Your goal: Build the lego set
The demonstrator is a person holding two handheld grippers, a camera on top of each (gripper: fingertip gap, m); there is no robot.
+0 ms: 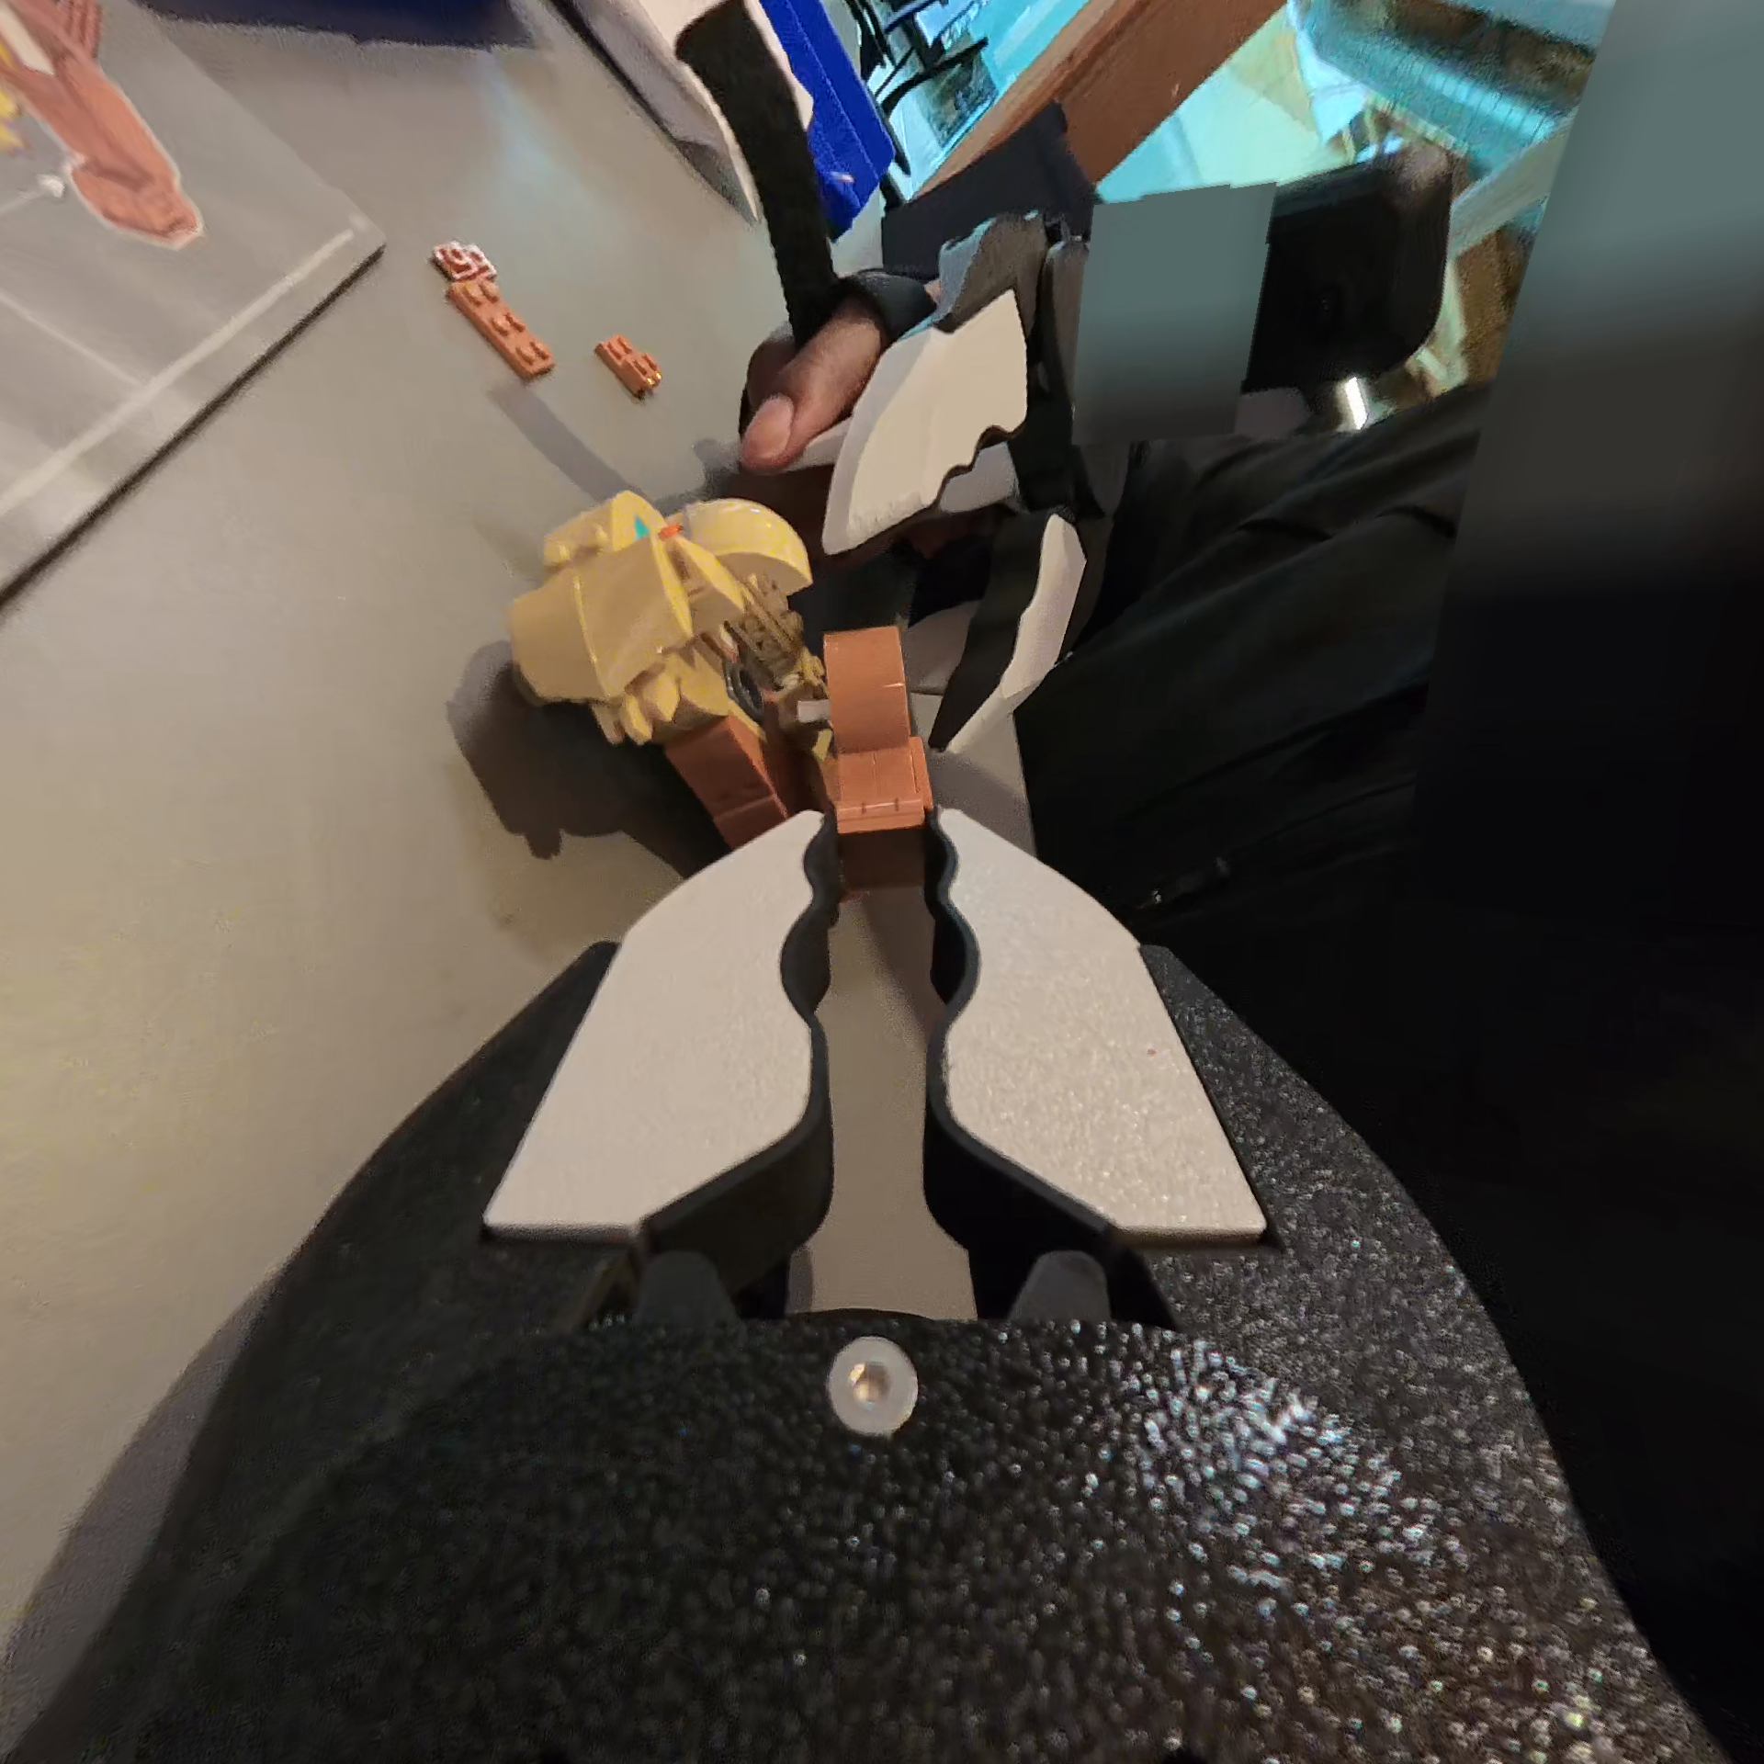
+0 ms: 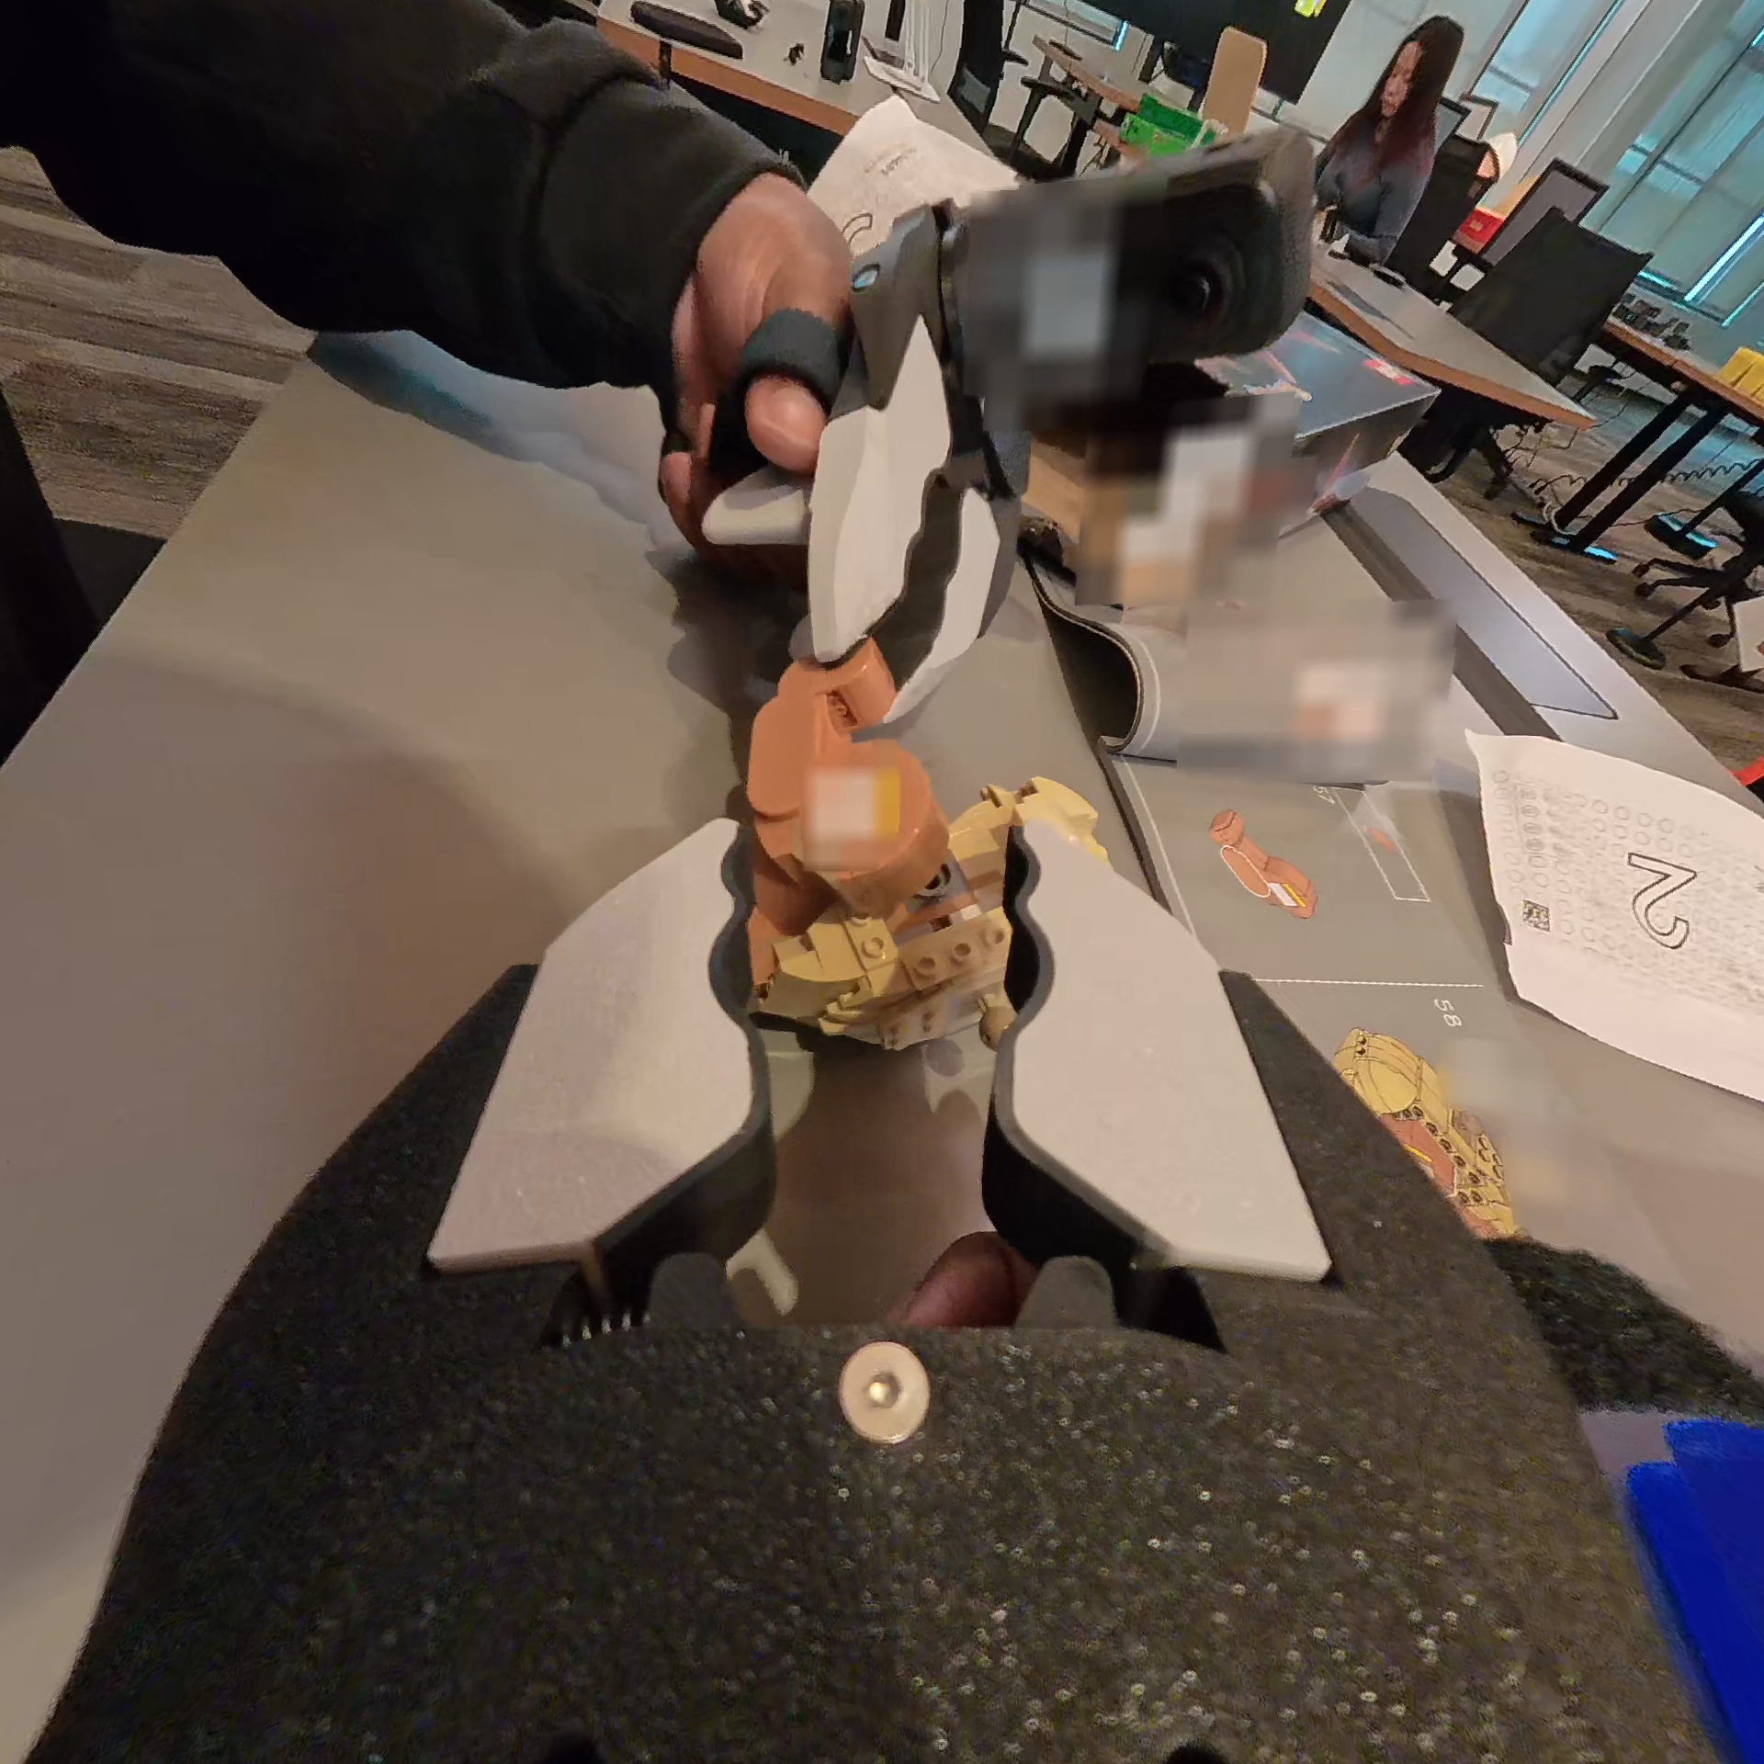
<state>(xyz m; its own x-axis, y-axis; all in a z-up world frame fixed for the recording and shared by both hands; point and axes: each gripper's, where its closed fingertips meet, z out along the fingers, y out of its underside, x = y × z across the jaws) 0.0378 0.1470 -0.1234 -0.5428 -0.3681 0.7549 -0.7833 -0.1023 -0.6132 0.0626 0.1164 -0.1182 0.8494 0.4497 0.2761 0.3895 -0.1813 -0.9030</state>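
Left wrist view: my left gripper (image 1: 883,840) pinches the brown brick limb (image 1: 873,754) narrowly at 12 o'clock; tan brick model (image 1: 649,611) at 11, on the table (image 1: 239,764).

Right wrist view: my right gripper (image 2: 873,916) clamps wide around that tan brick model (image 2: 907,964); pad contact partly hidden; a mosaic patch covers part of the limb (image 2: 811,754).

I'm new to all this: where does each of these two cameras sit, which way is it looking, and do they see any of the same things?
Left wrist view: sits on the left gripper, looking along its fingers, which clamp the brown brick limb; the other hand shows beyond.
Right wrist view: sits on the right gripper, facing the opposite way; its fingers straddle the tan brick model; a black sleeve shows.
Shared: the brick model, grey table, instruction booklet, and each other's gripper.
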